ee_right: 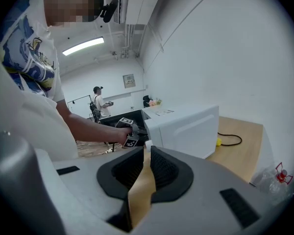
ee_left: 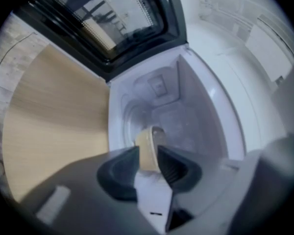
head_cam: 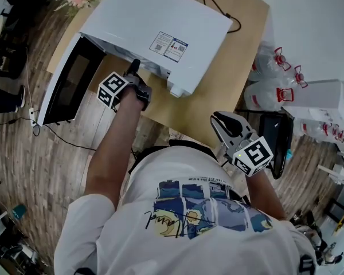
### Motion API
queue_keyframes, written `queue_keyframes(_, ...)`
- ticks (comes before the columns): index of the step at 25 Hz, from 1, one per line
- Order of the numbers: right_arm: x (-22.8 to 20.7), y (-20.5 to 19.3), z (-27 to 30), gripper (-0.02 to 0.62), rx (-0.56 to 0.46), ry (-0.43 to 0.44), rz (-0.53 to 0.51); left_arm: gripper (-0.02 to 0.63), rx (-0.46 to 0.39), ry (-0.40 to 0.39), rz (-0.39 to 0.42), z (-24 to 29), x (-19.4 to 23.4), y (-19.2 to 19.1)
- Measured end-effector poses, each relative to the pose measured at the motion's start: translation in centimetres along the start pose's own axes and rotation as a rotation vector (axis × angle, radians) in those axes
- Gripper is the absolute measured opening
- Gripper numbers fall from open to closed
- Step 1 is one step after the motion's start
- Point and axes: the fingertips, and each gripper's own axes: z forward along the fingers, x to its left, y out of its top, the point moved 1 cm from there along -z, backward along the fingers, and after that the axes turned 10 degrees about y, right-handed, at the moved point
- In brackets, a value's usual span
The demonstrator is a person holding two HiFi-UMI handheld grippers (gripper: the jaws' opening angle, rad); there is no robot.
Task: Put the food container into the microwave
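**A:** Where is the food container (ee_left: 148, 138) sitting right now?

**B:** It's lying just inside the mouth of the microwave (head_cam: 160, 22), between the jaws of the left gripper (ee_left: 148, 153). Those jaws are standing spread wide, and I judge they aren't pinching it. The right gripper (ee_right: 146, 153) is hanging by the person's body, clamping a tan strip (ee_right: 141, 190).

**A:** What is worrying you?

**B:** The container is sitting close to the front lip. If a pad is brushing the rim as the gripper pulls away, it could drag the container out onto the table (head_cam: 229, 67). I can't tell whether it's fully resting on the oven floor. If it isn't, it may drop and tip. This far forward, the door (head_cam: 69, 82) could knock it on closing.

**A:** And how is it lying?

**B:** It's shallow and round, showing edge-on. Its mouth seems to be facing up, with the base toward the oven floor. Its broad span is running level along the gripper's line into the cavity (ee_left: 186, 116).
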Motion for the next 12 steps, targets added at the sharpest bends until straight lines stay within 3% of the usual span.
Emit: queue_keyframes(12,7.1,0.3,5.3,0.034,0.022,0.093,-0.051,0.101,0.034,-0.046,0.065,-9.0,3.0,0.7)
